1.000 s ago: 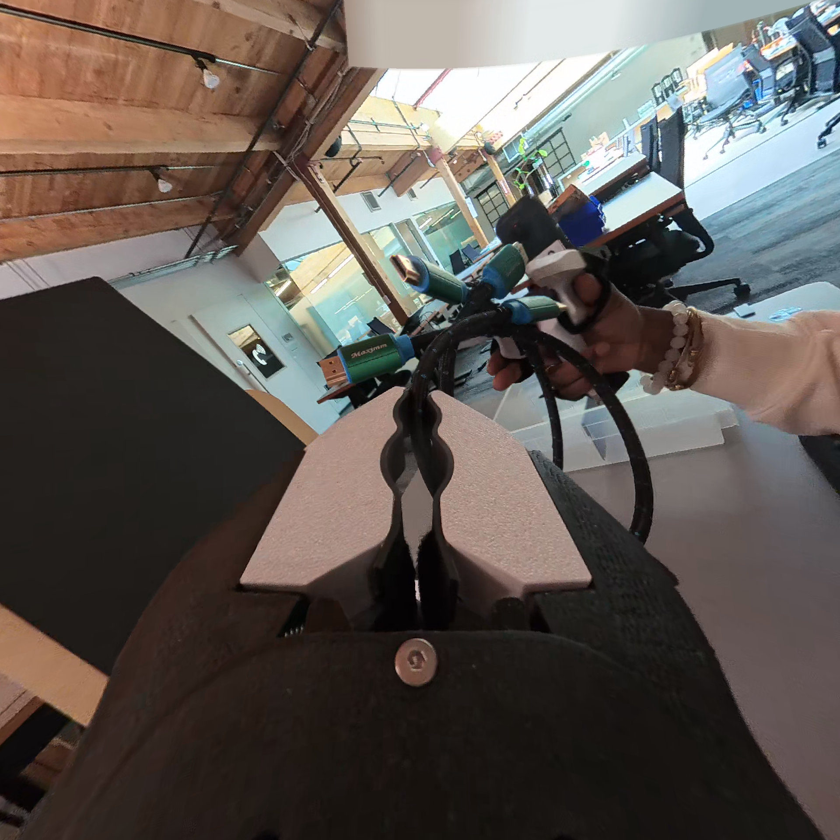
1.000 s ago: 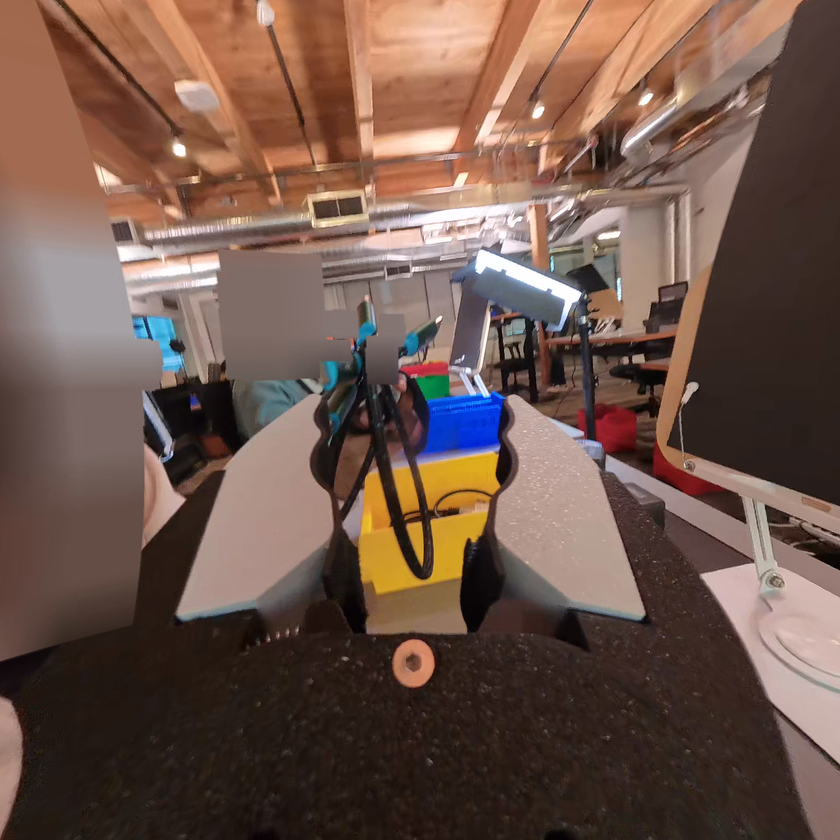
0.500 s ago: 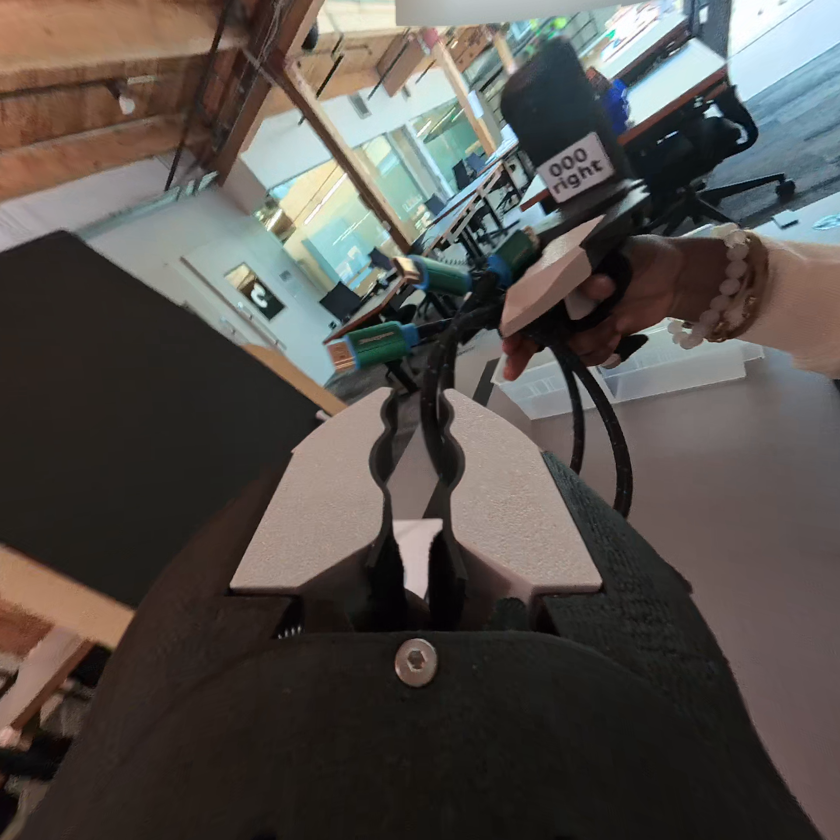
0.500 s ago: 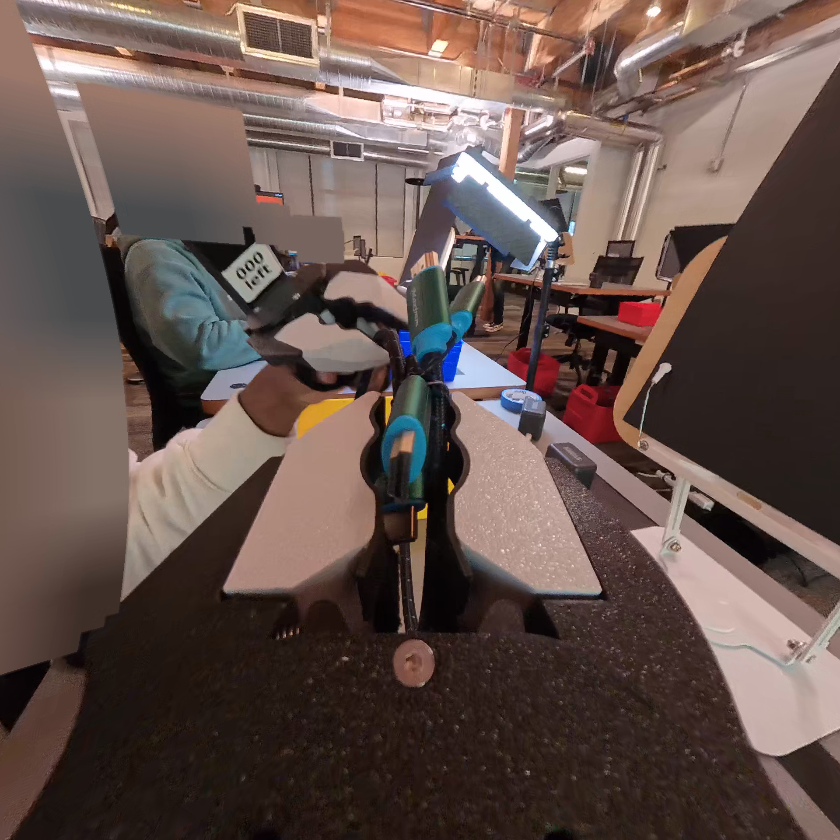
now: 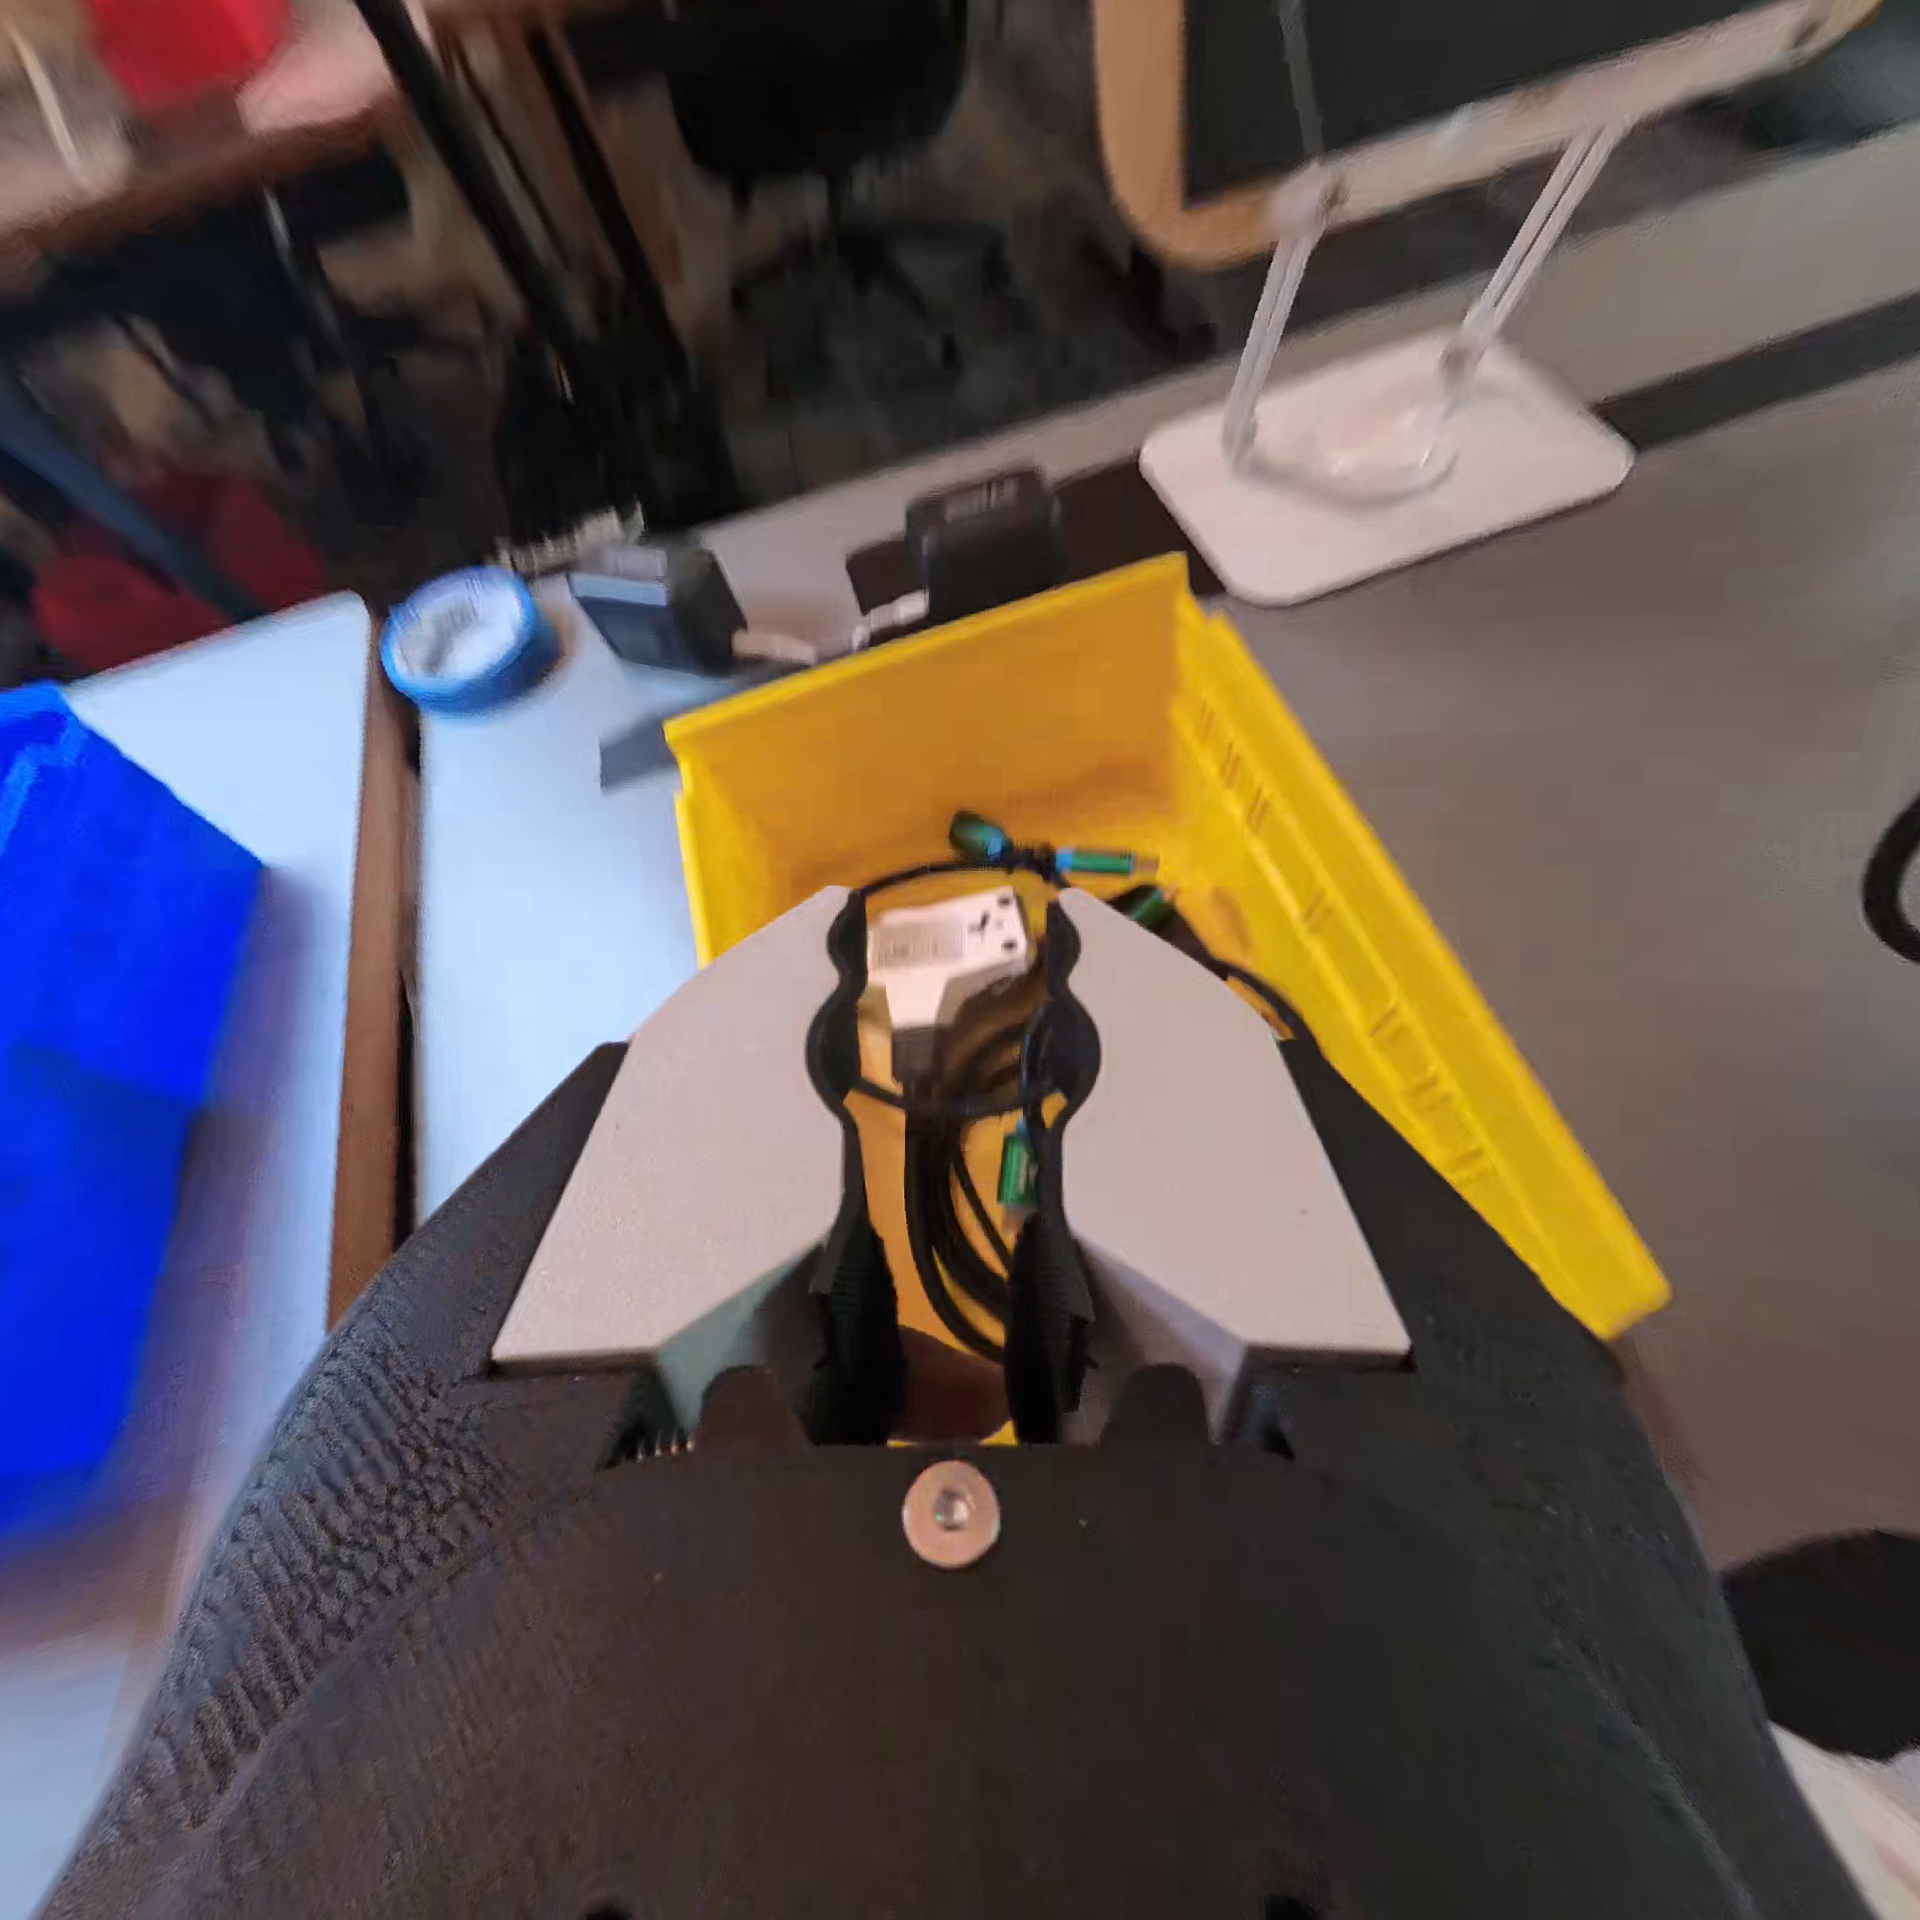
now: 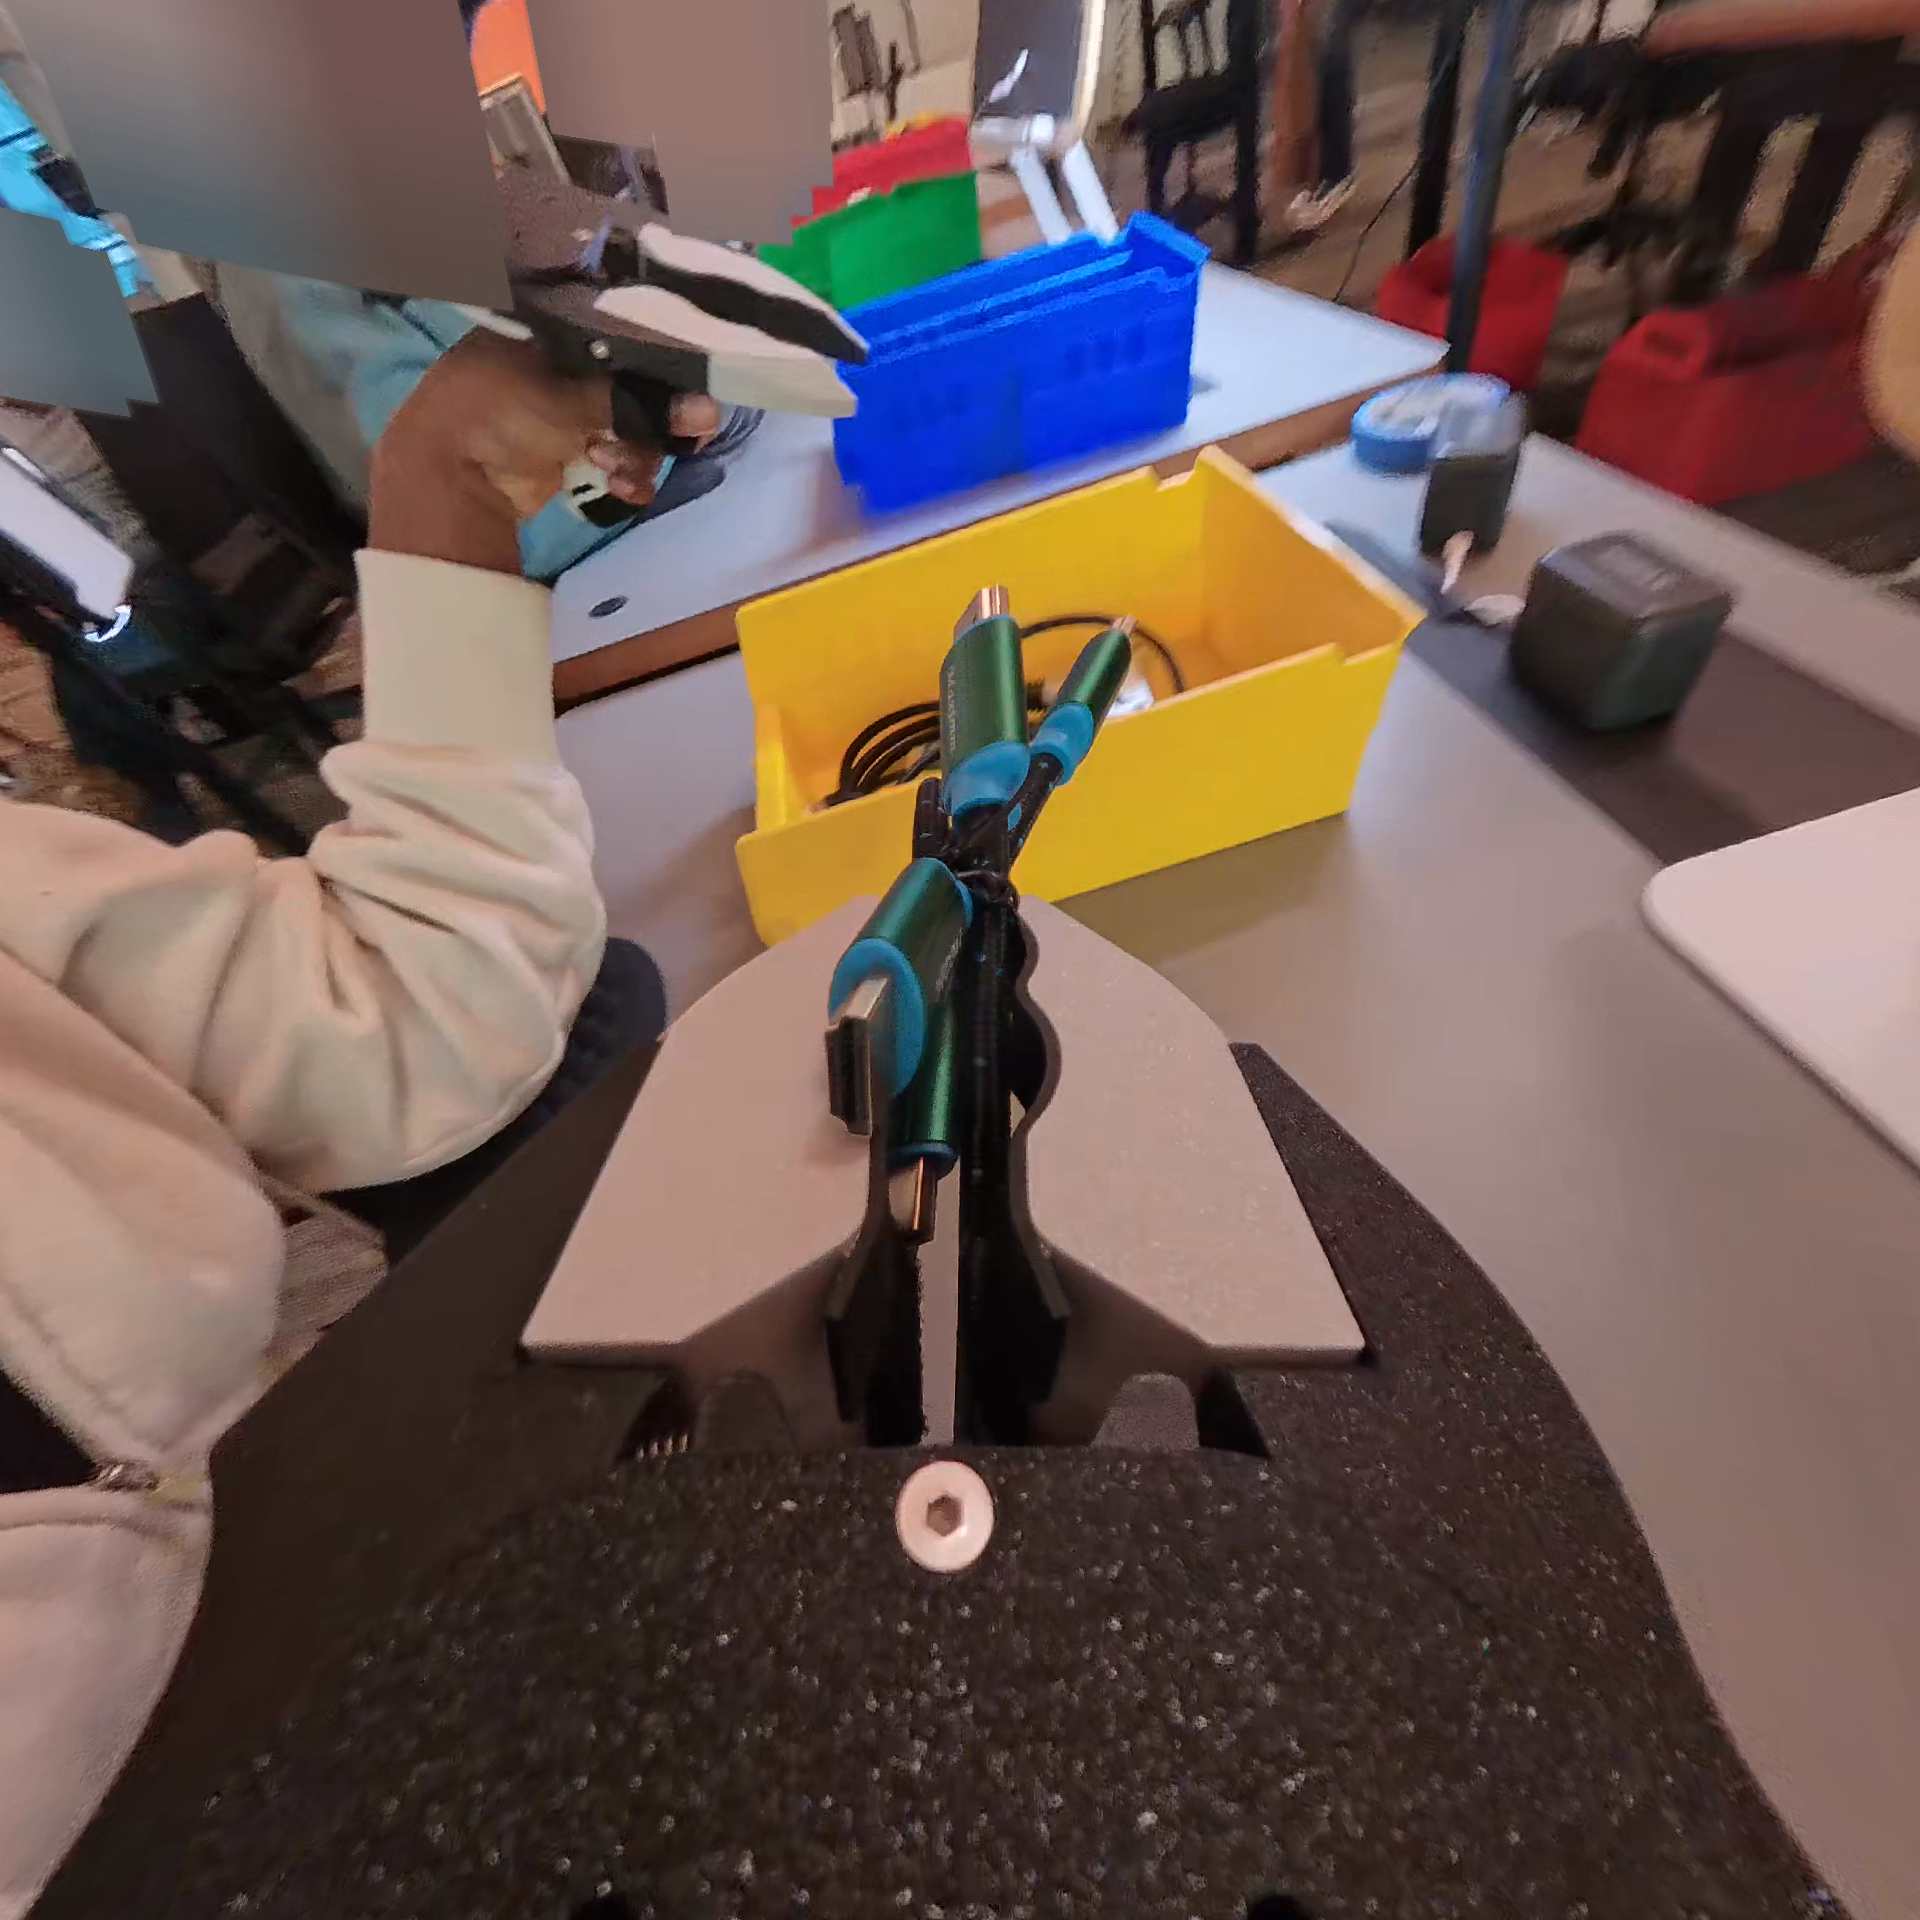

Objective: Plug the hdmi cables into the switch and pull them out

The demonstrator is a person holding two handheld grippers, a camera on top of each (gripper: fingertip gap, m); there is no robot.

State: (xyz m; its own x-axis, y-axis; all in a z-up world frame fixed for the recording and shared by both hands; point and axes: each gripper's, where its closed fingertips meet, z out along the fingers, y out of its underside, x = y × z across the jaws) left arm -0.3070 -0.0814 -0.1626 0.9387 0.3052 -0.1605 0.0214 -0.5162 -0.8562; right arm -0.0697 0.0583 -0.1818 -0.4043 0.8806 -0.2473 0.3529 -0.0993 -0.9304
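My right gripper [image 6: 966, 920] is shut on a bundle of black HDMI cables [image 6: 987, 997] with green plugs and blue collars. Two plugs [image 6: 982, 675] stick out ahead over the yellow bin [image 6: 1195, 790]; two point back at the camera. My left gripper [image 5: 956, 914] is open and empty, pointing down into the yellow bin [image 5: 1299, 935]. Between its fingers I see a white switch [image 5: 940, 956] lying on more coiled cables [image 5: 951, 1195] with green plugs [image 5: 1091, 860]. The left gripper [image 6: 847, 374] also shows in the right wrist view, held in a hand left of the bin.
A blue bin [image 6: 1018, 364] stands behind the yellow one, on a white table. A blue tape roll [image 5: 468, 639], a black cube [image 6: 1616, 629] and a white stand base [image 5: 1382, 468] lie beyond the bin. A cream sleeve [image 6: 312, 935] is at the left. Spacing between my two grippers at the tips: around 30 cm.
The left gripper has let go of the cable bundle, opened and swung down over the yellow bin. The right gripper keeps the bundle and has tipped down toward the table.
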